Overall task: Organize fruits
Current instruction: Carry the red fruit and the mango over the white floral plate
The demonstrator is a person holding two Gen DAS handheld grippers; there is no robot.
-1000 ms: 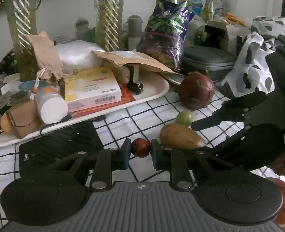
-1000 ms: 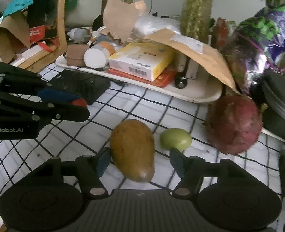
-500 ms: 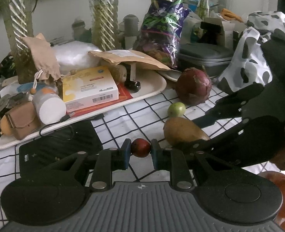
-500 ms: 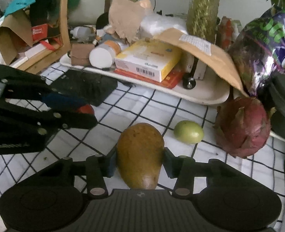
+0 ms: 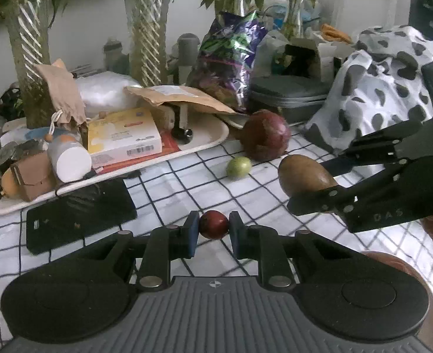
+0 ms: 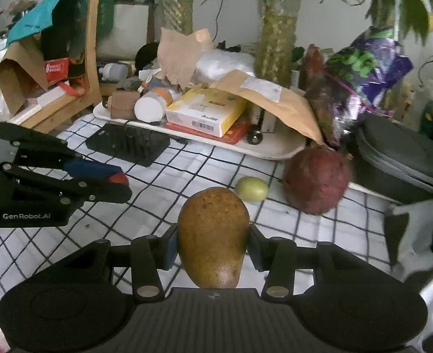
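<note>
Peering past my left tongs [image 5: 213, 229], I am seeing only a cut-off brown curve at the lower right edge, too cropped to name. My left tongs are clenching the small red fruit [image 5: 213, 228] between their blue pads, above the checked counter [image 5: 187, 188]. My right tongs [image 6: 213, 250] are gripping the brown mango [image 6: 213, 235] by its sides; its lower end is hiding behind the tongs' own body. In the right wrist view the red fruit is mostly hiding behind the left tongs' fingers, only a red sliver showing. The left wrist view is showing the mango from the side, with the right tongs' near finger crossing its lower edge. The green fruit [image 5: 239, 167] and the dragon fruit [image 5: 266, 139] are lying on the counter, near each other, just beside the white tray [image 5: 213, 138]. Compared with a second ago, the right tongs are now closing on the mango, which was lying on the counter between spread fingers then, and it is now sitting higher against the dragon fruit.
</note>
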